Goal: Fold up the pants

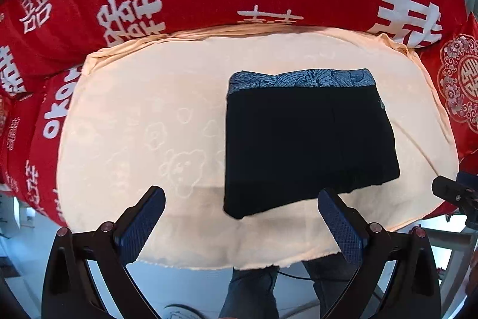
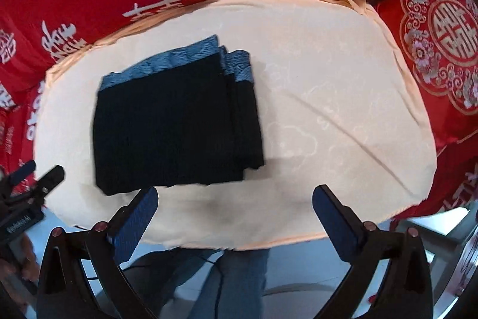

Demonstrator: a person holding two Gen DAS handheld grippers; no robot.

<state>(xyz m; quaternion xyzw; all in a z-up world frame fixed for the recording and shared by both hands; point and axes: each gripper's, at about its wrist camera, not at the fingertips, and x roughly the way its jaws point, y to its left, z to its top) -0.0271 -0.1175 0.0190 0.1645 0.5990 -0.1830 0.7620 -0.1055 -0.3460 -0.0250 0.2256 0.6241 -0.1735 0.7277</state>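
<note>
Lying folded on the cream cloth (image 1: 125, 109), the pants (image 1: 304, 145) sit mid-frame, waistband toward the top, just beyond both the left gripper (image 1: 242, 224) and right gripper (image 2: 236, 221), each spread wide and empty.

Left gripper (image 1: 241, 204): black angled arms, dark blue cross-hatched pads (image 1: 140, 224), round reddish metal screws (image 1: 107, 226) at the pivots. Right gripper (image 2: 235, 204) was the same build, blue ribbed pads (image 2: 136, 221). White lettering, unreadable, on a black housing at far left of the right view. Person wore blue jeans (image 2: 239, 283), bottom centre.
</note>
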